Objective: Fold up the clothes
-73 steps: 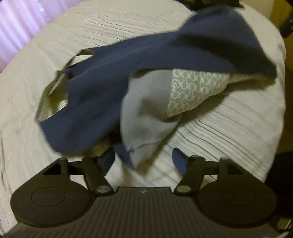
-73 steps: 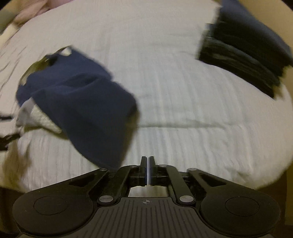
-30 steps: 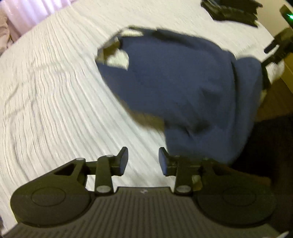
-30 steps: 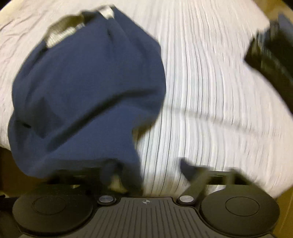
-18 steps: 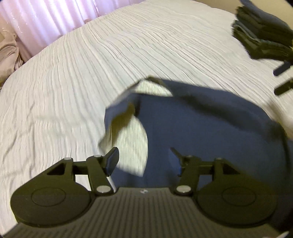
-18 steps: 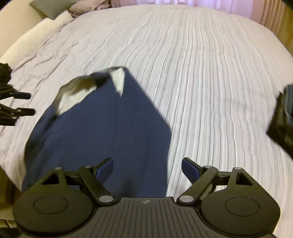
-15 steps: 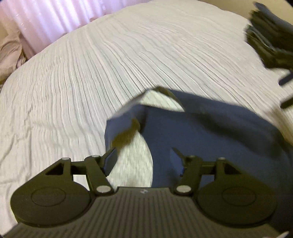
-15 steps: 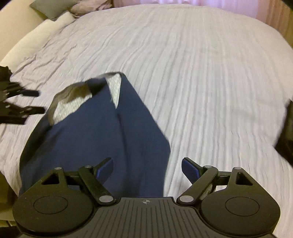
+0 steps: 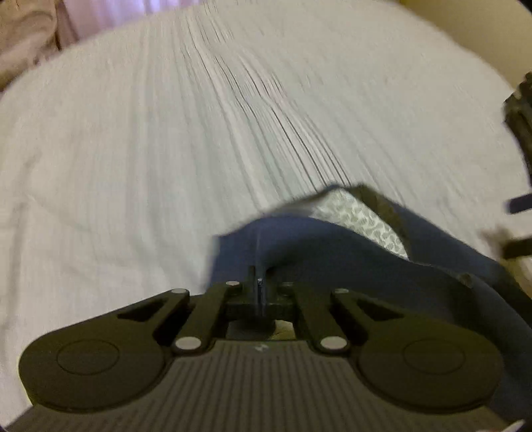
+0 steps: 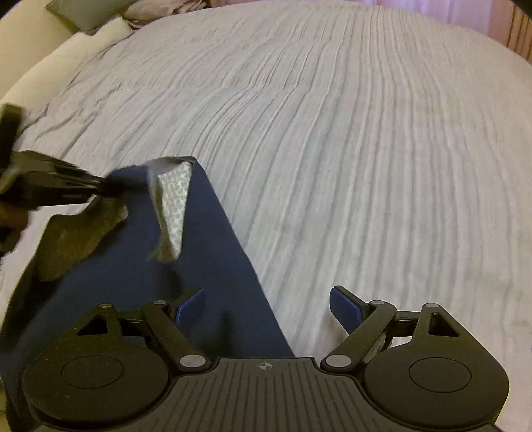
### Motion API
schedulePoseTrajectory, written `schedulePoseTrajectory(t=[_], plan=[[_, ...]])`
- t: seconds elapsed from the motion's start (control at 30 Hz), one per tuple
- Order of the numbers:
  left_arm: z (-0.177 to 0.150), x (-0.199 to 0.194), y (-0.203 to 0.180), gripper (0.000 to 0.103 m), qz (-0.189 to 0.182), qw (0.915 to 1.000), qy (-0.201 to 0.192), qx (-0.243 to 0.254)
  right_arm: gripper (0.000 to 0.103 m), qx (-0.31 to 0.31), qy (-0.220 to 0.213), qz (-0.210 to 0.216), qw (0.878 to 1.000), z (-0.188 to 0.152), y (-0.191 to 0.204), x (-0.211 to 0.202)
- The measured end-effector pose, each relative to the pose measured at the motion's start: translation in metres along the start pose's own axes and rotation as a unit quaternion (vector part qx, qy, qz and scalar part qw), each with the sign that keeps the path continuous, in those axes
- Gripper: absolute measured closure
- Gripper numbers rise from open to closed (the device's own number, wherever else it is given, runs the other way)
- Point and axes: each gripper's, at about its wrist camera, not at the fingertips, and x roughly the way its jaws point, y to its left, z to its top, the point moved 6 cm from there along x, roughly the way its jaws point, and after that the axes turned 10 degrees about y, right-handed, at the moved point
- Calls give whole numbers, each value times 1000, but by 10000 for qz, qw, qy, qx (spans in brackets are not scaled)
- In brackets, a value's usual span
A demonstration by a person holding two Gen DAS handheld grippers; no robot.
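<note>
A navy blue garment (image 10: 206,259) with a grey patterned lining (image 10: 174,202) lies on the near edge of the bed. It also shows in the left wrist view (image 9: 332,252), lining (image 9: 359,219) exposed. My left gripper (image 9: 259,292) is shut on the garment's top edge; it also shows at the left in the right wrist view (image 10: 109,186). My right gripper (image 10: 266,305) is open and empty, its left finger (image 10: 189,304) over the navy cloth, its right finger over the bedspread.
The pale ribbed bedspread (image 10: 332,149) covers the bed. Pillows (image 10: 89,20) lie at the far left. A dark stack of clothes (image 9: 522,119) sits at the right edge in the left wrist view. A pink curtain (image 9: 109,13) hangs behind.
My left gripper has closed on the garment's upper edge; half a second ago it was open. The right gripper stays open over the lower part of the garment.
</note>
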Motion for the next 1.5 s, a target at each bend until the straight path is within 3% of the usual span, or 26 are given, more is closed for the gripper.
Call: schedulePoseTrajectory(t=[0.17,0.33,0.53,0.67,0.8,0.9,0.93,0.97,1.0,1.03,1.17,1.3,1.43,1.5], plan=[[-33,-69,89,102,276,9992,-228,-195,18,-231,-36,270,9994,30,18,27],[-60,-63,140,103,261,9987,-11,-439,18,-635,77,586,9962,53,42,67],[-63,-40,141,103,149,9996,-70,-216,18,-915,242,1189,9884,69,73,104],[-61,-27,143,103,99,9999,-90,-62,19,-738,244,1241,9892,79,74,125],[-62,-24,141,103,33,9999,-92,63,19,24,80,1797,9837,87,63,125],[-59,-23,141,103,10,9999,-94,62,21,779,-104,2262,9709,92,51,126],[-58,-23,141,103,5,9999,-94,57,34,972,-135,2341,9673,92,48,128],[-57,-24,140,103,6,9999,-103,50,89,1160,-99,2366,9646,92,46,131],[-54,-28,138,103,14,9999,-155,65,101,1354,-40,2381,9617,92,43,135],[-50,-35,133,103,21,9996,-247,111,101,1493,-80,2428,9585,91,41,133],[-18,-74,106,103,-82,9953,-800,543,101,1730,-1031,2235,9537,88,27,68],[43,-105,74,103,-279,9847,-1420,971,101,1651,-2089,1280,9554,86,0,-36],[111,-112,44,102,-414,9735,-1944,1130,102,1605,-3003,418,9393,96,-26,-130],[140,-94,34,98,-402,9760,-1890,1008,101,1562,-3251,65,9327,108,-34,-145]])
